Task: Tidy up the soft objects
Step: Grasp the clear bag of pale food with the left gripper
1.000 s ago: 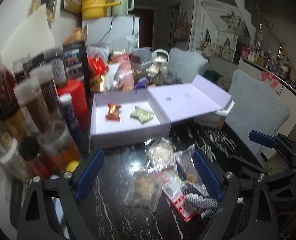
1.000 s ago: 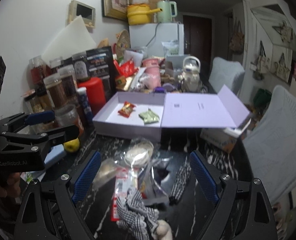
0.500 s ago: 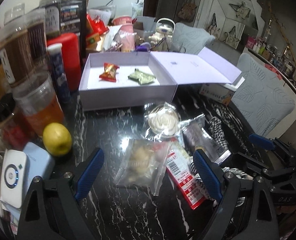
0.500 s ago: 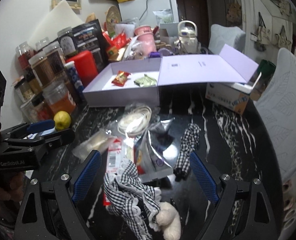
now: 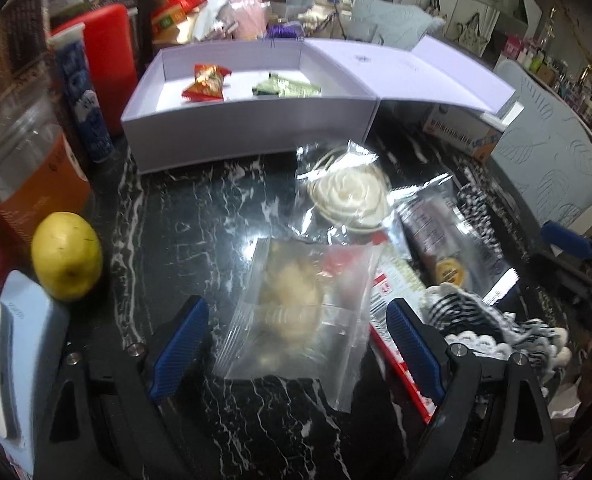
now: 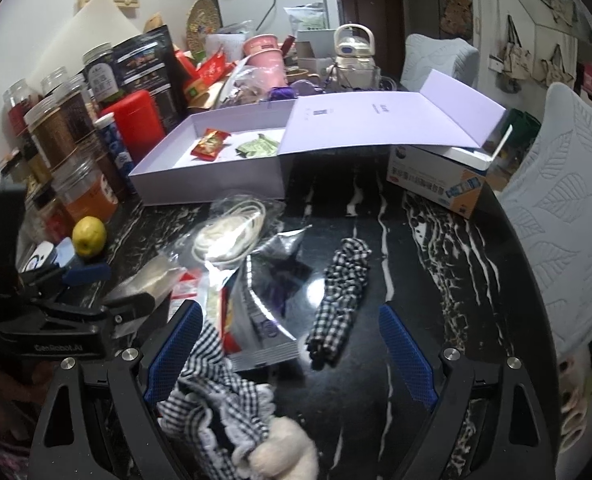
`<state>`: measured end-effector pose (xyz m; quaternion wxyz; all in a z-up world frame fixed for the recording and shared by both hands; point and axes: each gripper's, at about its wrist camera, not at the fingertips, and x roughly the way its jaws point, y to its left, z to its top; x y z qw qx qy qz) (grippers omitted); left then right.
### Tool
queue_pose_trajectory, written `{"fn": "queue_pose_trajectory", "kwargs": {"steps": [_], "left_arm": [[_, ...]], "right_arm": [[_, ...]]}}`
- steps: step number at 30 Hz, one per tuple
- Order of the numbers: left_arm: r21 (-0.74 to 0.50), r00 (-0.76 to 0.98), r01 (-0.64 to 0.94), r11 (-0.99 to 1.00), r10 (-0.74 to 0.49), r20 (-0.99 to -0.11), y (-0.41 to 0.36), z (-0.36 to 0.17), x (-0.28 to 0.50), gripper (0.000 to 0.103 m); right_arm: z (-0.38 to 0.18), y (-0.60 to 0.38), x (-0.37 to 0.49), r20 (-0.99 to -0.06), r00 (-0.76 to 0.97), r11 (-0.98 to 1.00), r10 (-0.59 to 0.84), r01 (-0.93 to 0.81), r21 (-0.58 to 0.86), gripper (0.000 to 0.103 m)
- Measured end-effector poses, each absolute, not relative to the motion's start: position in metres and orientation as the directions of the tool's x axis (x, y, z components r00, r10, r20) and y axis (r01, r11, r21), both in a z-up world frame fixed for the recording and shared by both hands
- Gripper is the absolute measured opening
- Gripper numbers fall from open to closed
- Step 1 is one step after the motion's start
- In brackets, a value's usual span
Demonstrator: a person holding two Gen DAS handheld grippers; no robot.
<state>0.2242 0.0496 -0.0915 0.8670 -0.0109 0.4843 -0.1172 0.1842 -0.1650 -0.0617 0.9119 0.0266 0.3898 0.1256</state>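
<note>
The left gripper has dropped closer, fingers spread around one clear bag. The right gripper gapes, empty. Two snacks lie in the far lavender box; two checkered scrunchies and a lemon lie near.

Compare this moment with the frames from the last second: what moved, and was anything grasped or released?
Both grippers came down and forward toward the table. The left gripper, open, now straddles the clear bag of pale items; nothing is gripped yet. The right gripper, open, now has the gingham cloth between its fingers. Nothing was let go. The lavender box, its two packets and the loose pouches lie as before.
</note>
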Motion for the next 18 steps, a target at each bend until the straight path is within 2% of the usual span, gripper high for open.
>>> {"fn": "queue_pose_trajectory", "kwargs": {"steps": [11, 13, 14, 15, 18], "left_arm": [[-0.105, 0.489, 0.228, 0.968, -0.207, -0.848, 0.042, -0.106, 0.236, 0.091], [-0.106, 0.502, 0.240, 0.965, -0.217, -0.837, 0.041, -0.105, 0.235, 0.083], [-0.117, 0.509, 0.245, 0.962, -0.231, -0.829, 0.041, -0.104, 0.234, 0.070], [-0.129, 0.514, 0.241, 0.962, -0.240, -0.824, 0.042, -0.102, 0.233, 0.062], [-0.091, 0.546, 0.240, 0.967, -0.212, -0.811, 0.040, -0.097, 0.230, 0.049]], "right_arm": [[-0.067, -0.171, 0.196, -0.722, 0.648, 0.970, 0.241, -0.184, 0.159, 0.091], [-0.067, -0.171, 0.197, -0.724, 0.647, 0.971, 0.239, -0.181, 0.158, 0.091], [-0.067, -0.172, 0.197, -0.724, 0.648, 0.971, 0.237, -0.179, 0.157, 0.091], [-0.068, -0.173, 0.197, -0.724, 0.648, 0.972, 0.234, -0.177, 0.156, 0.091], [-0.068, -0.176, 0.197, -0.726, 0.649, 0.974, 0.228, -0.164, 0.159, 0.091]]}}
